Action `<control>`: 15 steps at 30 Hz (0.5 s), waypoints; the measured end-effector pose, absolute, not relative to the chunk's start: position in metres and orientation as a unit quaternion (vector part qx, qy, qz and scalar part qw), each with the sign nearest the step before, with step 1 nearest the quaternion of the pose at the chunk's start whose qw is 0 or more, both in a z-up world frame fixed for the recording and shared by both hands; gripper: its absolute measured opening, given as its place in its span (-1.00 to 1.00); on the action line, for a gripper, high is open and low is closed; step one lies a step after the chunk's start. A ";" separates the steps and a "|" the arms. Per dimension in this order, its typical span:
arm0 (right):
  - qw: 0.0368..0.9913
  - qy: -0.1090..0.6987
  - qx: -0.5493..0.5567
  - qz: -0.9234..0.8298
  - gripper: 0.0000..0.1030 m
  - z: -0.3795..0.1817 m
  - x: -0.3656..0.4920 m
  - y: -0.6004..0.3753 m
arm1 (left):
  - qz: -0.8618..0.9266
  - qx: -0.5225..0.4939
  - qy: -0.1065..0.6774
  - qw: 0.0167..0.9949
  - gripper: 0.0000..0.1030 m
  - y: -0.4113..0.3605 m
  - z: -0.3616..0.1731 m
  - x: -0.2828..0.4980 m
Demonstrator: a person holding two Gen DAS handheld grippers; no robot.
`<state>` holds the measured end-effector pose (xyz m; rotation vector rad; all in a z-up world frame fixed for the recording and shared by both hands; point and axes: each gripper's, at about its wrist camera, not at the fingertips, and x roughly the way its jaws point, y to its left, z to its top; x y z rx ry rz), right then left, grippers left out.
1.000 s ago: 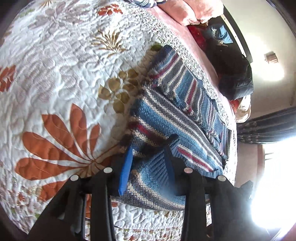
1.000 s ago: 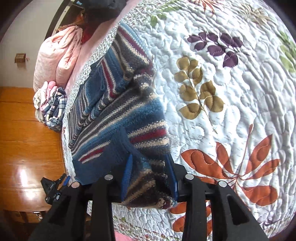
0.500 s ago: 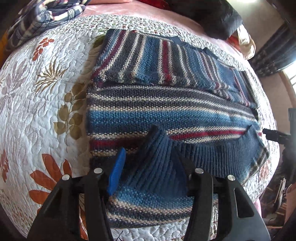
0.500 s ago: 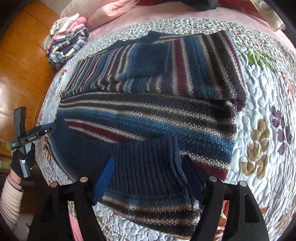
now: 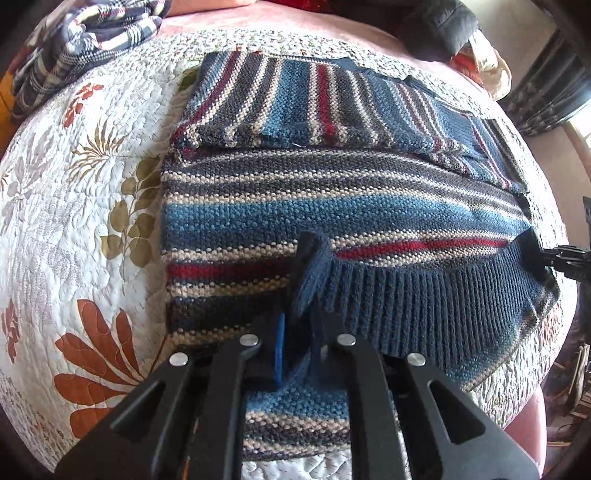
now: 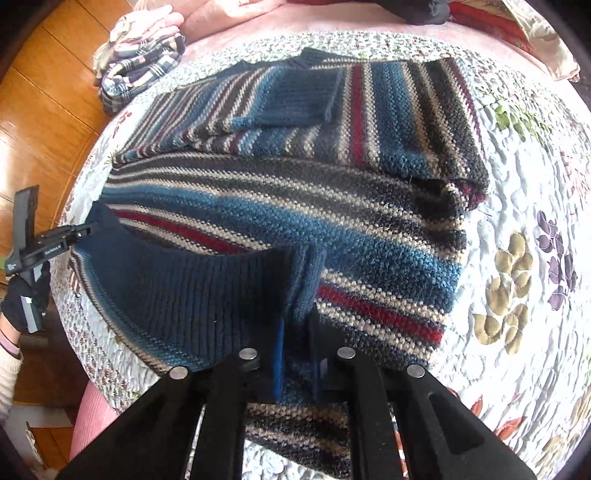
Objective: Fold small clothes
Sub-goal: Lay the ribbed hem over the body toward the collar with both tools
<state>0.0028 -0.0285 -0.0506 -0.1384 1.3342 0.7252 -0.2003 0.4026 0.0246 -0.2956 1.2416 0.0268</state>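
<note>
A striped knit sweater [image 5: 332,206] lies spread on a quilted floral bedspread [image 5: 74,206], its bands of blue, grey, cream and red running across the bed and its far portion folded over on itself. The near part of the sweater is doubled back so that its dark navy ribbed hem [image 5: 424,295] lies across the striped body, close to the bedspread's near edge. The left gripper [image 5: 295,332] is clamped on a bunched fold of that ribbed hem, its blue-padded jaws drawn close with the knit pinched between them. The right gripper [image 6: 295,332] is likewise clenched on a pleat of the same navy hem at the other end, the fabric rising in a small ridge just ahead of its fingers. In the right wrist view the left gripper's tip [image 6: 55,240] shows at the sweater's far corner, carried by a gloved hand [image 6: 26,299] with a pale sleeve at the wrist; whether that tip actually touches the knit there is hard to tell from this angle. A bundle of plaid cloth [image 5: 85,40] sits near the bedspread's far corner, on a pink cover [image 6: 229,22] beyond the quilt. Wooden flooring [image 6: 40,110] shows past the bed's side.
</note>
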 end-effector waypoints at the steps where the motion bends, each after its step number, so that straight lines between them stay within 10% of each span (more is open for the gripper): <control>1: 0.727 0.598 -0.056 0.333 -0.79 -0.043 -0.001 -0.033 | 0.010 -0.135 0.571 0.810 -0.84 0.399 0.030 -0.205; 15: 0.781 0.518 0.005 0.348 -0.80 0.047 -0.003 -0.059 | 0.031 -0.137 0.455 0.879 -0.85 0.402 0.127 -0.214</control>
